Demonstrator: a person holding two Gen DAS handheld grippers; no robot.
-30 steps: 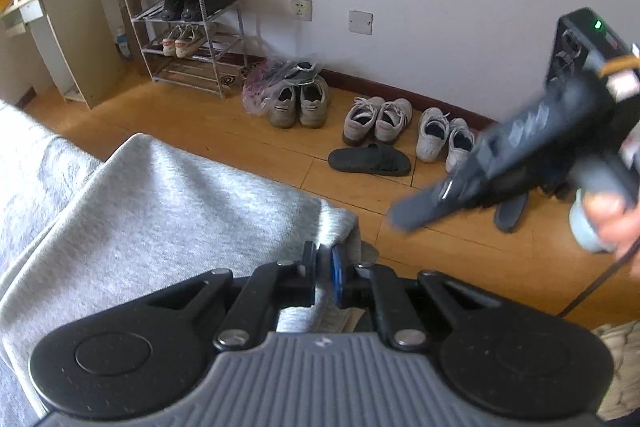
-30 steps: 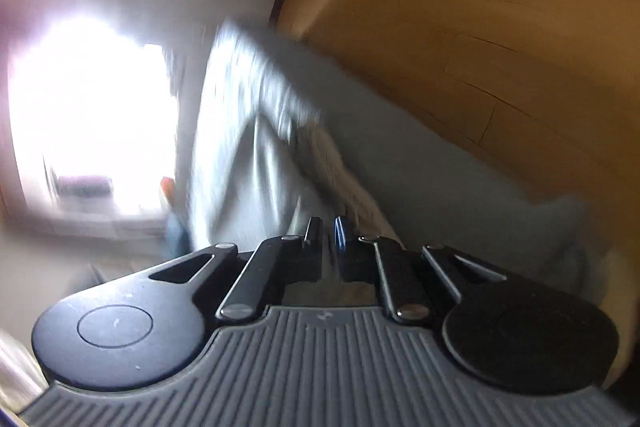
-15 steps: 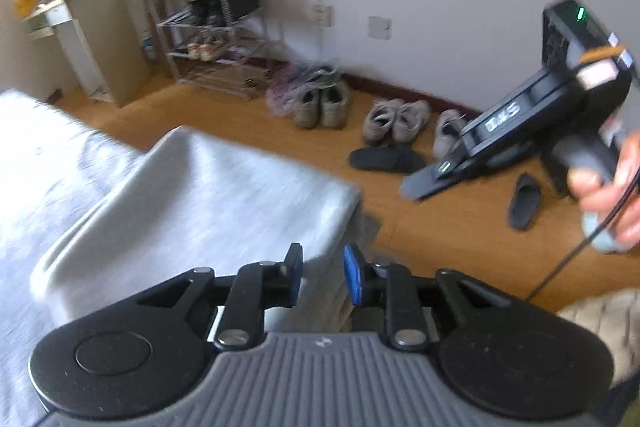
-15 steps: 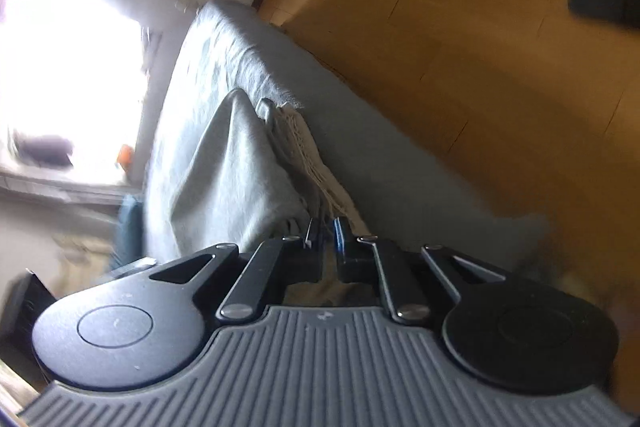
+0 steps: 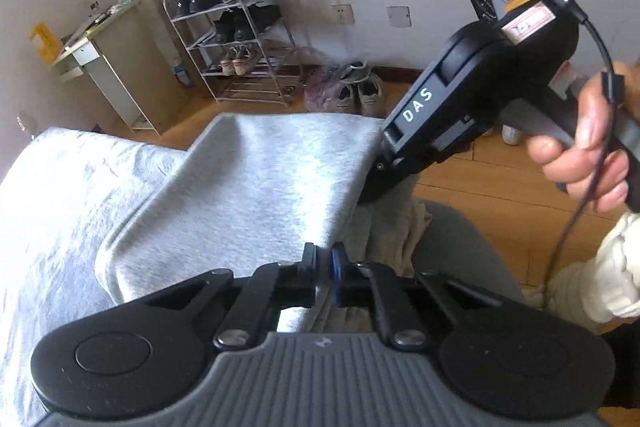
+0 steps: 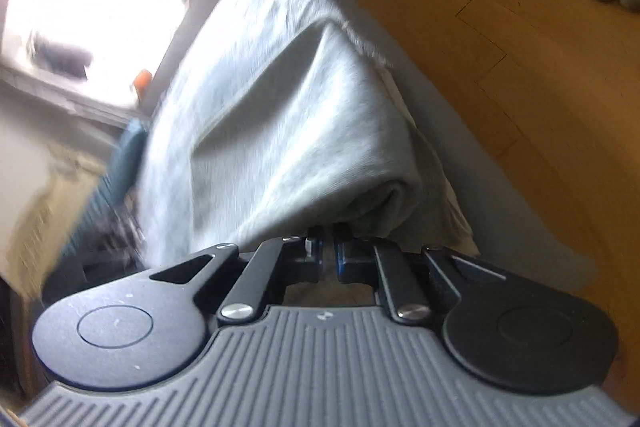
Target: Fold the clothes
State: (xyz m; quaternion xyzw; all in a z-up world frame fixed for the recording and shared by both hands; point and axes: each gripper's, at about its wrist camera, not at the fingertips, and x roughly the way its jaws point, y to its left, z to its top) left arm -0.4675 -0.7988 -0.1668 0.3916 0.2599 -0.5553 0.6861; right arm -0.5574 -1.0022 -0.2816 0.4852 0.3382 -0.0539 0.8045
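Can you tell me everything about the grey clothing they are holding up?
The grey garment looks like soft, heathered sweatshirt cloth. It is lifted and doubled over, its far end resting on a lighter grey bed cover. The left gripper pinches its near edge, jaws shut on the cloth. The right gripper grips another edge, where the cloth bunches in a rolled fold. What garment it is cannot be told.

We can read only one text: the white capital letters "DAS", printed on the black plastic body of the right gripper [image 5: 366, 187] as the left wrist view shows it, on the flat side panel just above where its fingers meet the light grey cloth. Higher on that same body sits a pale sticker with a red border [image 5: 529, 23]; its marks are too small for us to read.
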